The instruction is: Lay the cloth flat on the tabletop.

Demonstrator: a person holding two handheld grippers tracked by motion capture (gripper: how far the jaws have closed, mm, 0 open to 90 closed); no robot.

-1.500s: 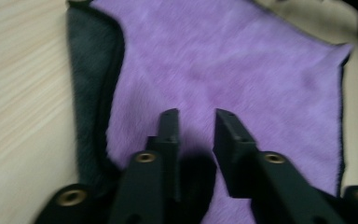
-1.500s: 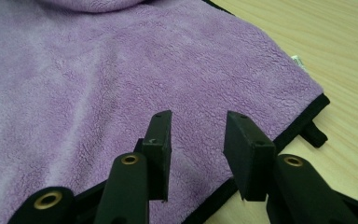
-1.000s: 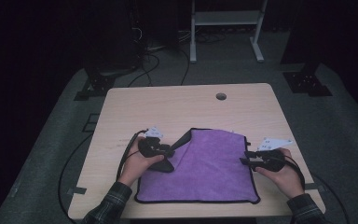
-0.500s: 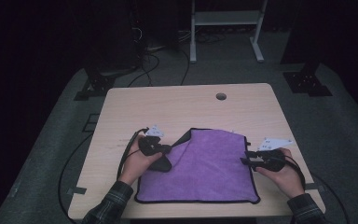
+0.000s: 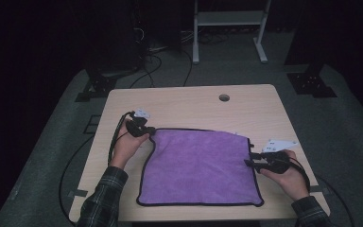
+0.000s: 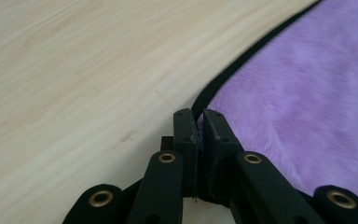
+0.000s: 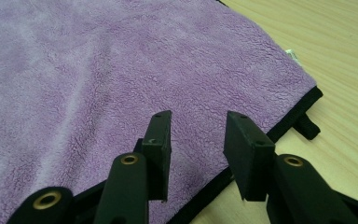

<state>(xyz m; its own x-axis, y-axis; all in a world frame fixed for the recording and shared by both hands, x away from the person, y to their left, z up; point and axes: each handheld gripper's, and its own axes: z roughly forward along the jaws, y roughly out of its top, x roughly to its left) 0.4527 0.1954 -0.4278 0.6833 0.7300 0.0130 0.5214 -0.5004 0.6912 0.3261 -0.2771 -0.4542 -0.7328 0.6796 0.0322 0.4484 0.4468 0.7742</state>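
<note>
We have the purple cloth [image 5: 201, 166] lying flat on the desk [image 5: 189, 106], nearer our side. Our left gripper [image 6: 199, 127] is clenched on the cloth's far-left corner — its jaws have just been closing, with the black hem between them. Our right gripper [image 7: 196, 140] hovers released over the right edge, the cloth stretching away to its left. Compared with a second ago, that far-left corner, then folded in toward the middle, now lies drawn out to the left, and the cloth looks squarer.
</note>
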